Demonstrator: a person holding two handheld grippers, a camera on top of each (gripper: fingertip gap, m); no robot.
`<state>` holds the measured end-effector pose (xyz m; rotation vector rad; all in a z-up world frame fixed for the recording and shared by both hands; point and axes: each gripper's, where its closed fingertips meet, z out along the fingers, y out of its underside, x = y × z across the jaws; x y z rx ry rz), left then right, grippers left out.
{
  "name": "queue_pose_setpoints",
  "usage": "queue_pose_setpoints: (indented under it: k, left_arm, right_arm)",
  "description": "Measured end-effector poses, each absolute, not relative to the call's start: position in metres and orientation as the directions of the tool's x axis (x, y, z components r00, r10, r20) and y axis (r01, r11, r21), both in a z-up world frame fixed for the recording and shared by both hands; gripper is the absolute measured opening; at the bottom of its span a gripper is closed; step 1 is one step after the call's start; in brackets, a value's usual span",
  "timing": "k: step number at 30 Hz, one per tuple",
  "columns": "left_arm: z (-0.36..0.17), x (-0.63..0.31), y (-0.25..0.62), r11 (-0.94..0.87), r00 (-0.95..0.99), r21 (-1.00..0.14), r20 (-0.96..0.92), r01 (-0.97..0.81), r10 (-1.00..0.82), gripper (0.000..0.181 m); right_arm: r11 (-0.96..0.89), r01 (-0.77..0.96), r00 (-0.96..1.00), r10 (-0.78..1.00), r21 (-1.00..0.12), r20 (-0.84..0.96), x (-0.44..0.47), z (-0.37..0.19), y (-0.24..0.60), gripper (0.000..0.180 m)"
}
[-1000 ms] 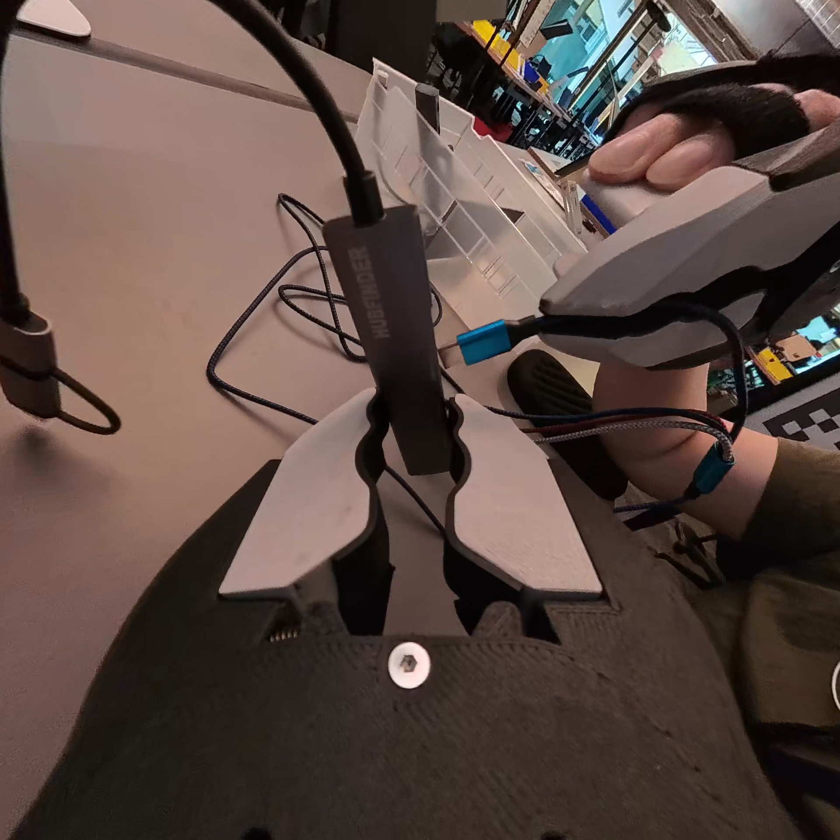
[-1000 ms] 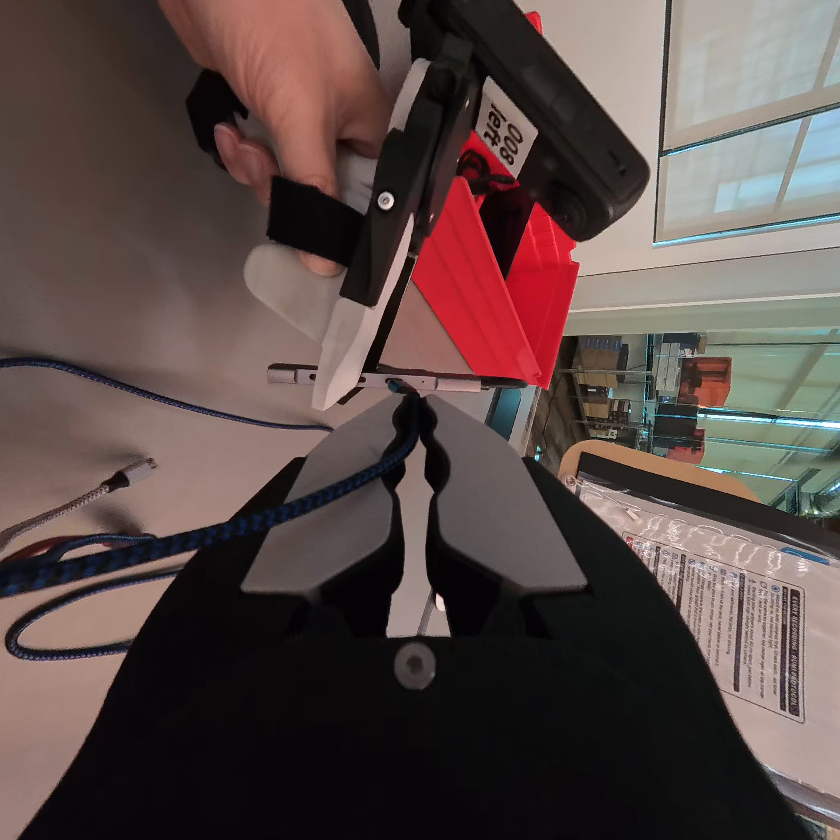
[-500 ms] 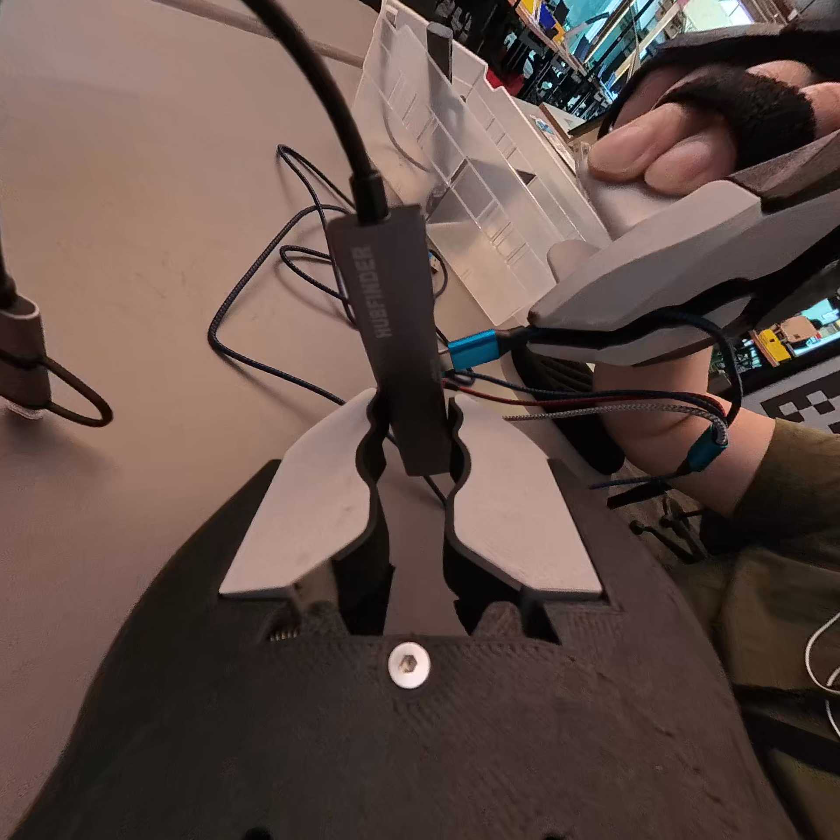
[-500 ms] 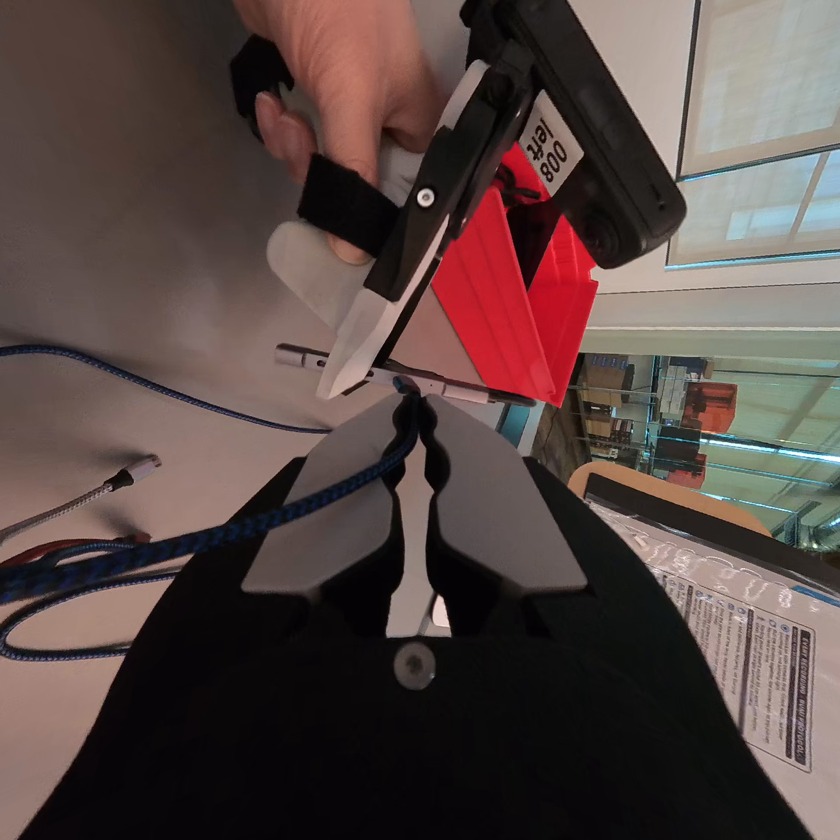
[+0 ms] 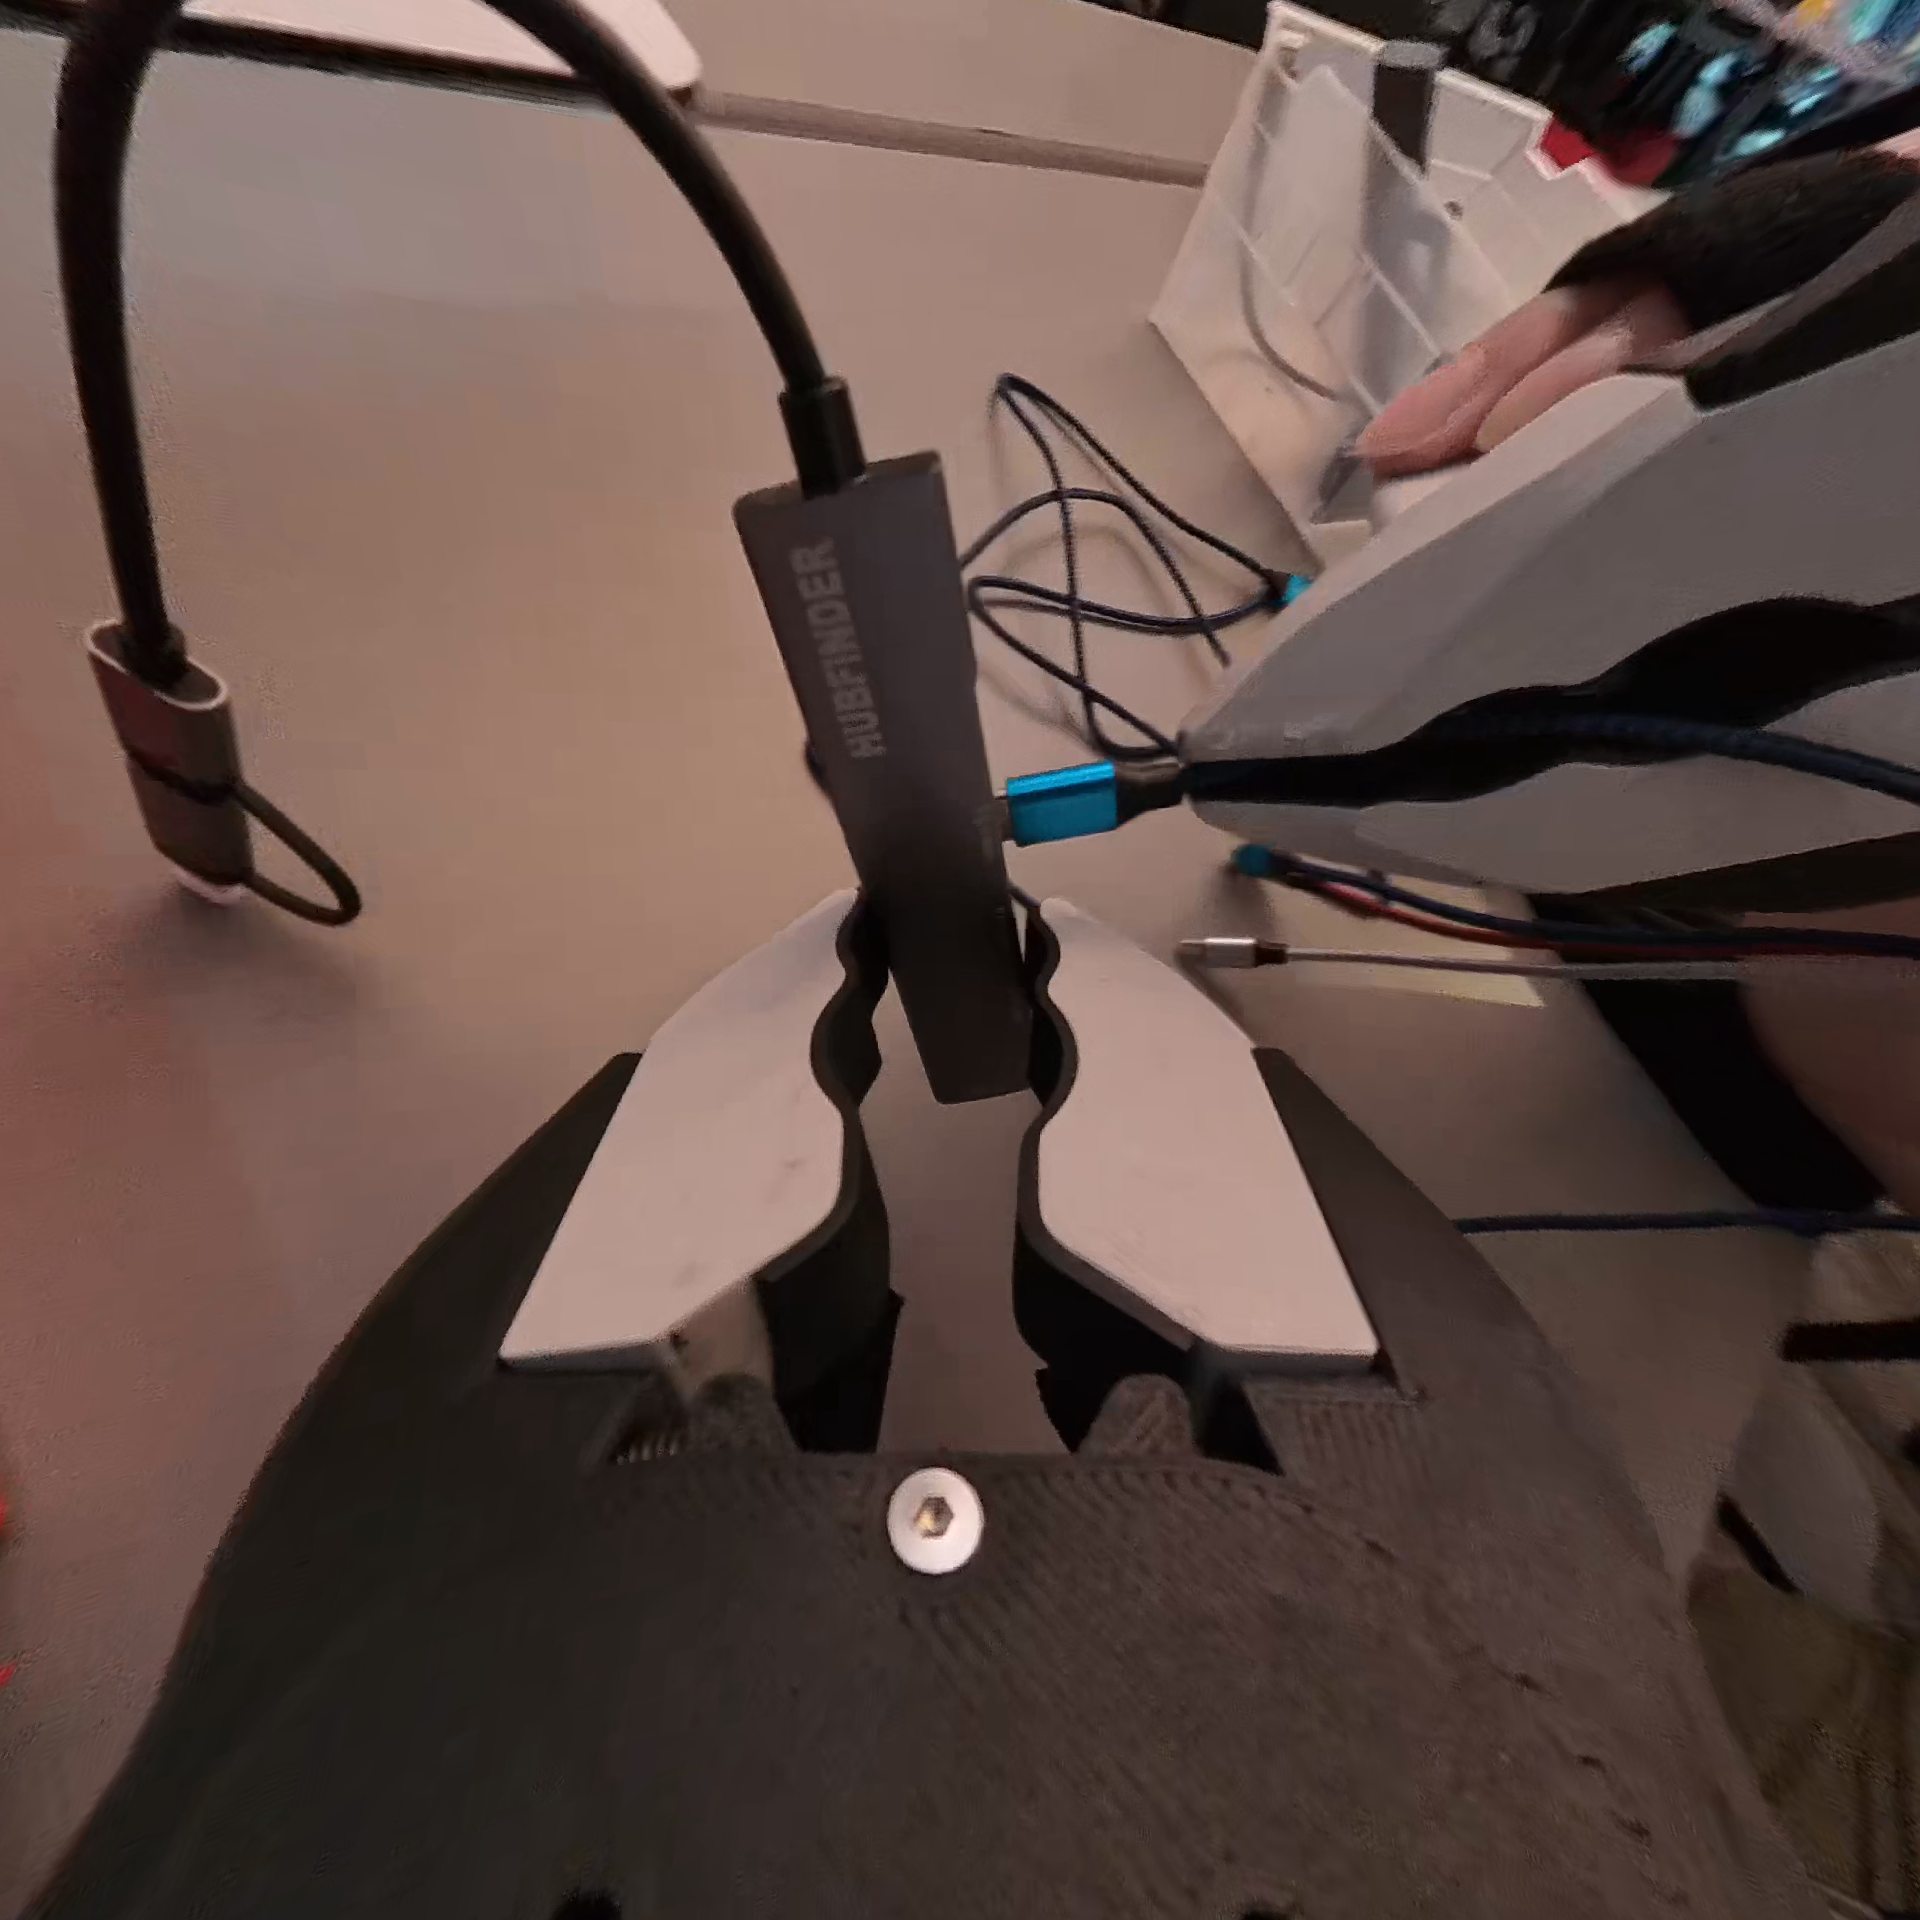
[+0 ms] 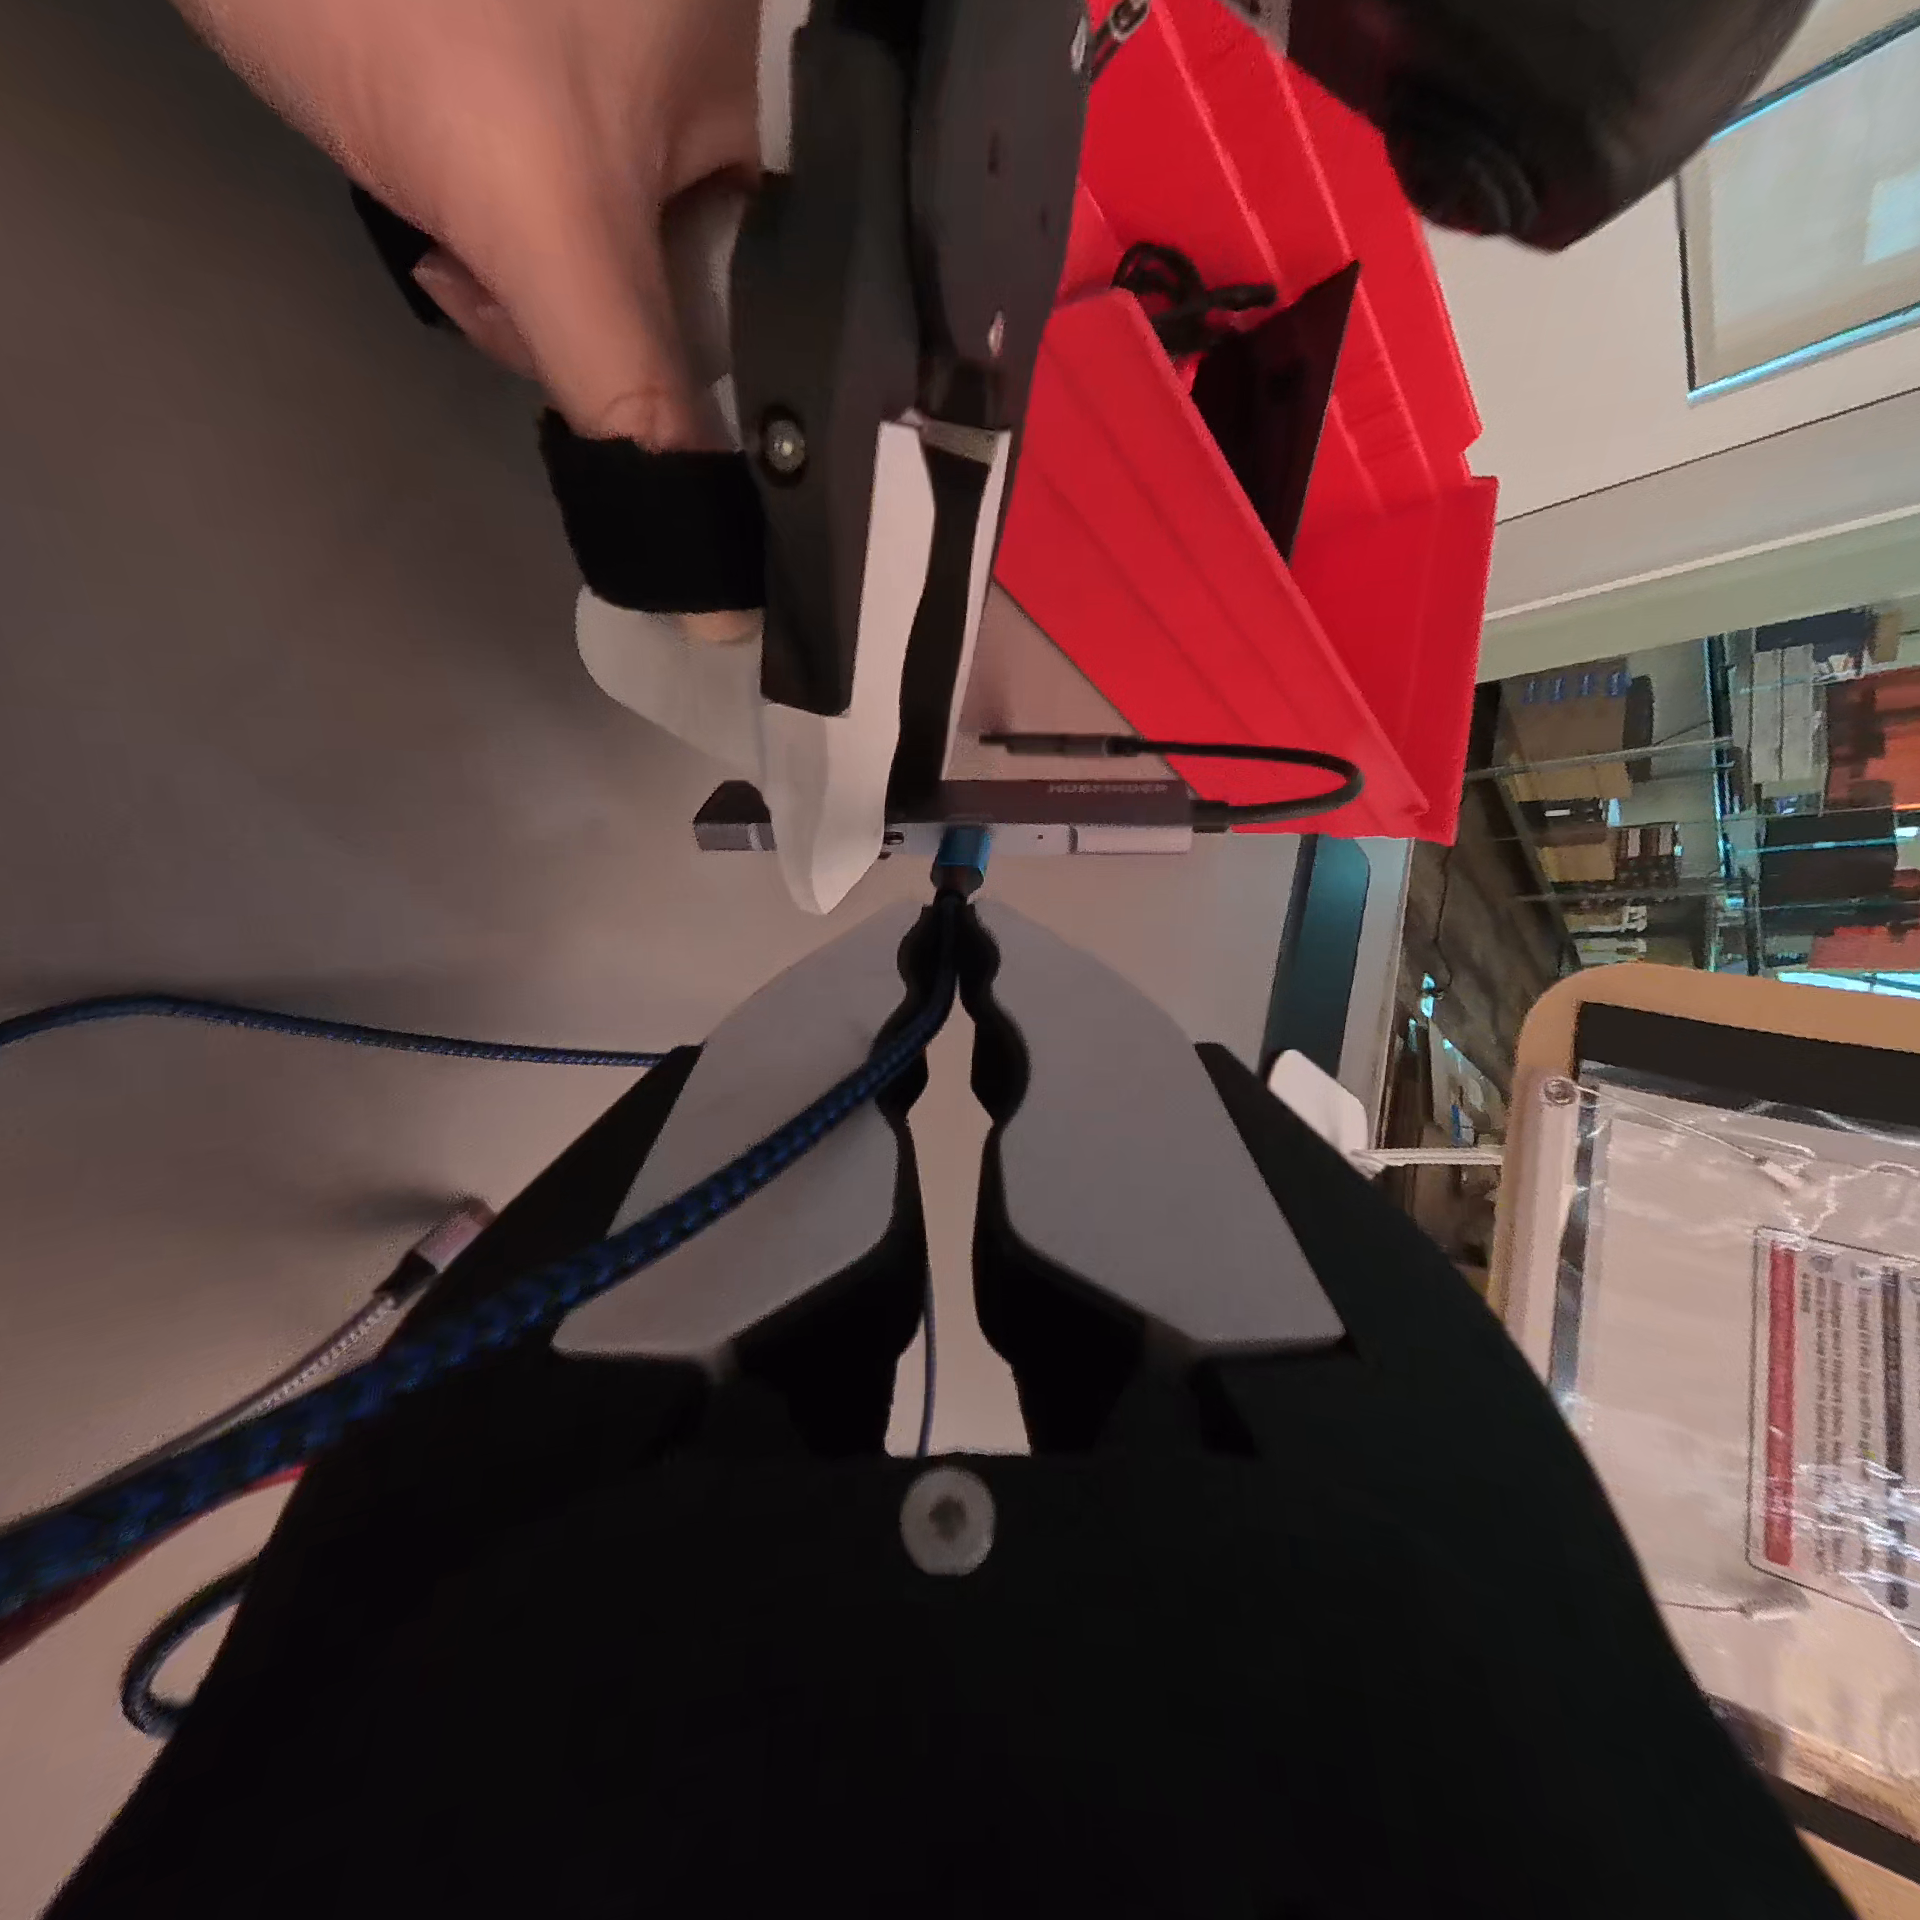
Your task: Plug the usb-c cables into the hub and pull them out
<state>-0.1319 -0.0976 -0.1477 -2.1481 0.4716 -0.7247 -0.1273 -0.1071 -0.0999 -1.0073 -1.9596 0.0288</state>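
Table (image 5: 416, 436), grey and wide, carries everything. Red bins (image 6: 1226, 499) stand behind the work in the right wrist view; a white compartment tray (image 5: 1340, 270) lies at the far right in the left wrist view. Left gripper (image 5: 945, 935) is clamped on the lower end of the dark hub (image 5: 883, 727), holding it tilted above the table, its thick black lead (image 5: 717, 208) arching away. Right gripper (image 6: 951, 925) is closed on the blue braided cable (image 6: 727, 1195) just behind its blue usb-c plug (image 5: 1060, 802), whose tip sits in the hub's side port. Loose cables (image 5: 1091, 603) and a silver plug (image 5: 1226, 948) lie nearby.
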Motion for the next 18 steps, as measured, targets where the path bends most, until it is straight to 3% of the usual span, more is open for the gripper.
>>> queue_pose_setpoints:
  k: [11, 18]
  left_arm:
    - [-0.156, -0.146, -0.093, -0.558, 0.836, -0.802, 0.145, -0.213, -0.528, 0.026]
    - [-0.154, -0.145, -0.092, -0.570, 0.825, -0.807, 0.212, -0.155, -0.524, 0.026]
  right_arm:
    - [0.652, 0.610, -0.220, 0.685, -0.450, 0.694, -0.135, -0.108, -0.103, 0.003]
    - [0.644, 0.612, -0.199, 0.688, -0.459, 0.698, -0.137, -0.106, -0.101, 0.003]
